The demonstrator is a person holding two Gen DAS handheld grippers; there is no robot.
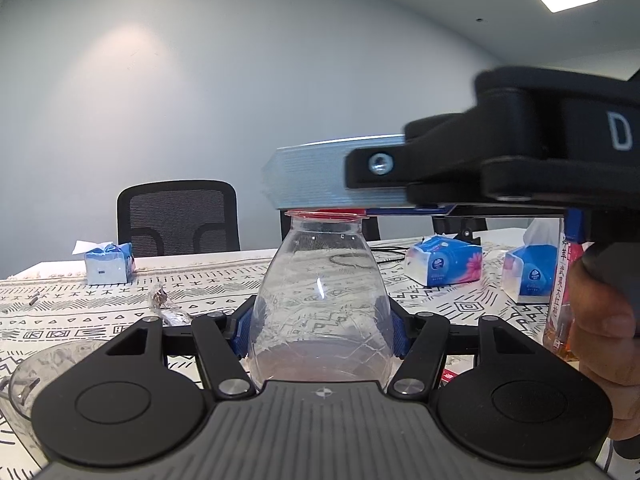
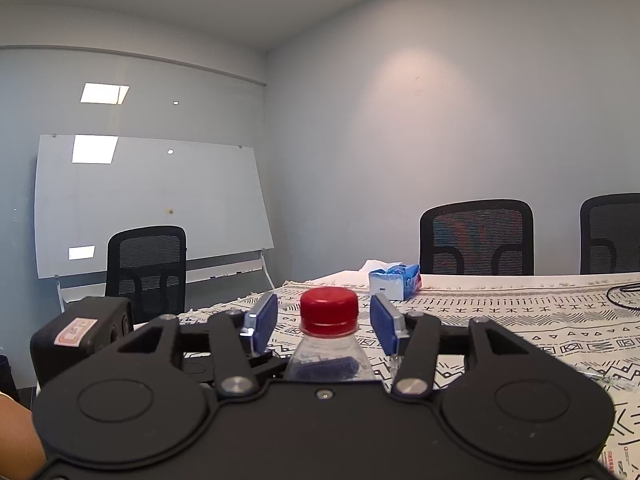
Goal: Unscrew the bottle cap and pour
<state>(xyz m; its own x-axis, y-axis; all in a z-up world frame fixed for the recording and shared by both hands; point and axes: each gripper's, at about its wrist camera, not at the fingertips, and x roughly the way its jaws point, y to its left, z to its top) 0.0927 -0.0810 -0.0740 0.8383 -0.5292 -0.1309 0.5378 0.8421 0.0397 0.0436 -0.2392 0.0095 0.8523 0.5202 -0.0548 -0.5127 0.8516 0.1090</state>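
bottles: one clear bottle (image 1: 320,304) upright at 12 o'clock, clamped by left gripper (image 1: 322,330) | caps: one red cap (image 2: 329,307) between spread pads of right gripper (image 2: 324,322), untouched | tissue packs (image 1: 444,261): three | glass bowl (image 1: 36,372) at 8 o'clock

A bottle (image 1: 320,304) is held upright between the left gripper's (image 1: 320,332) fingers on a table (image 1: 440,300). Its cap (image 2: 329,307) is flanked, untouched, by the right gripper's (image 2: 324,322) fingers. Tissue packs (image 1: 444,266) are set behind; chairs (image 2: 476,238) are ranged beyond.
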